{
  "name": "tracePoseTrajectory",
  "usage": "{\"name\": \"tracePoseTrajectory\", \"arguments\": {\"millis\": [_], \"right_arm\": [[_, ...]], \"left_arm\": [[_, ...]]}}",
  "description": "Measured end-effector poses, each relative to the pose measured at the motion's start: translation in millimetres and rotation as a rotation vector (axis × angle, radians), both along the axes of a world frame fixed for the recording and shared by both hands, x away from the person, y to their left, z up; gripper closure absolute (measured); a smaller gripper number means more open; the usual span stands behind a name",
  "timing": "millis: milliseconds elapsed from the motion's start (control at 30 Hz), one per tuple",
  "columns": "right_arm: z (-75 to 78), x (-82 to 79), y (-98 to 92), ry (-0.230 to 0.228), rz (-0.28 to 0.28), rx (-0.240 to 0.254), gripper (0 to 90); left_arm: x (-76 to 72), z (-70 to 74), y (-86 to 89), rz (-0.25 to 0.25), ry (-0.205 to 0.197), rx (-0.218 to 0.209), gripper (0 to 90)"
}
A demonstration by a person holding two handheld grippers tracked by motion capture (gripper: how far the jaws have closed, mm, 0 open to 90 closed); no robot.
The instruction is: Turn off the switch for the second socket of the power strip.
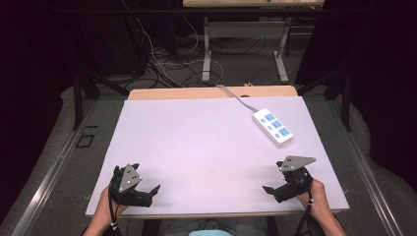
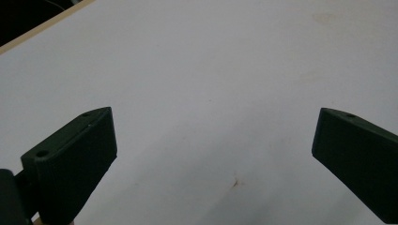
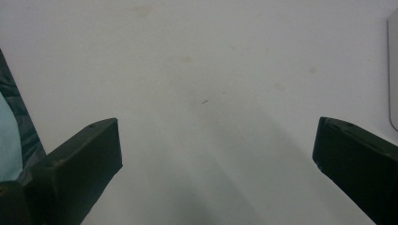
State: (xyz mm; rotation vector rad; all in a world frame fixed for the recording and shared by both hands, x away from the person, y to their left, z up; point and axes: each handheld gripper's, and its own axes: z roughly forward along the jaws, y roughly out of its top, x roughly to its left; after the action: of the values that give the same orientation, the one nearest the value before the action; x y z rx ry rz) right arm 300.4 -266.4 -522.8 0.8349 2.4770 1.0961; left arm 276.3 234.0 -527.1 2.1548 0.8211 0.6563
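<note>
Power strip (image 1: 273, 127), white with three blue socket faces, lies at the far right of my surface (image 1: 196, 142), its grey cord (image 1: 236, 97) trailing off the far edge; any lettering on it is too small to read. My right gripper (image 1: 271, 190) rests near the close right corner, well apart from the strip, jaws spread wide with only bare surface between them. My left gripper (image 1: 152, 192) sits at the near left, jaws likewise spread and holding nothing.

Bright, evenly lit table (image 1: 206, 128), dark surroundings, soft shadows, slightly blurry close-ups
</note>
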Motion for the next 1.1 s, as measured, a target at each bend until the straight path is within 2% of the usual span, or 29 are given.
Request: {"name": "tracePoseTrajectory", "arguments": {"millis": [133, 467, 533, 567, 800, 900, 967, 1000, 1100], "right_arm": [[0.8, 0.5, -0.3, -0.001, 0.013, -0.017, 1.3], [0.9, -0.7, -0.8, 0.007, 0.003, -0.008, 1.3], [0.2, 0.0, 0.0, -0.005, -0.002, -0.003, 1.3], [1.5, 0.0, -0.4, 0.006, 0.003, -0.014, 1.3], [1.6, 2.8, 0.7, 0.001, -0.006, -0.012, 1.3], [3.1, 3.2, 1.7, 0.005, -0.012, -0.011, 1.3], [3.8, 4.0, 2.1, -0.018, -0.011, -0.010, 1.3], [5.0, 3.5, 2.0, -0.004, -0.013, -0.015, 1.3], [5.6, 6.9, 1.1, -0.020, -0.008, -0.016, 1.4]], "left_arm": [[-0.5, 0.3, 0.8, 0.001, 0.002, -0.007, 0.1], [-0.2, 0.0, -1.0, -0.010, -0.003, -0.004, 0.1], [0.2, -0.3, -1.1, -0.011, -0.003, -0.002, 0.1], [0.3, -0.6, -1.4, -0.009, -0.002, -0.002, 0.1], [1.4, -0.8, -0.7, -0.015, -0.001, 0.007, 0.1], [1.0, -1.3, -1.5, -0.016, 0.003, -0.002, 0.1], [1.1, -1.3, -1.7, -0.018, 0.002, 0.006, 0.1], [1.3, -1.6, -1.9, -0.017, 0.004, 0.008, 0.1], [2.2, -2.0, -2.3, -0.020, 0.008, 0.017, 0.0]]}}
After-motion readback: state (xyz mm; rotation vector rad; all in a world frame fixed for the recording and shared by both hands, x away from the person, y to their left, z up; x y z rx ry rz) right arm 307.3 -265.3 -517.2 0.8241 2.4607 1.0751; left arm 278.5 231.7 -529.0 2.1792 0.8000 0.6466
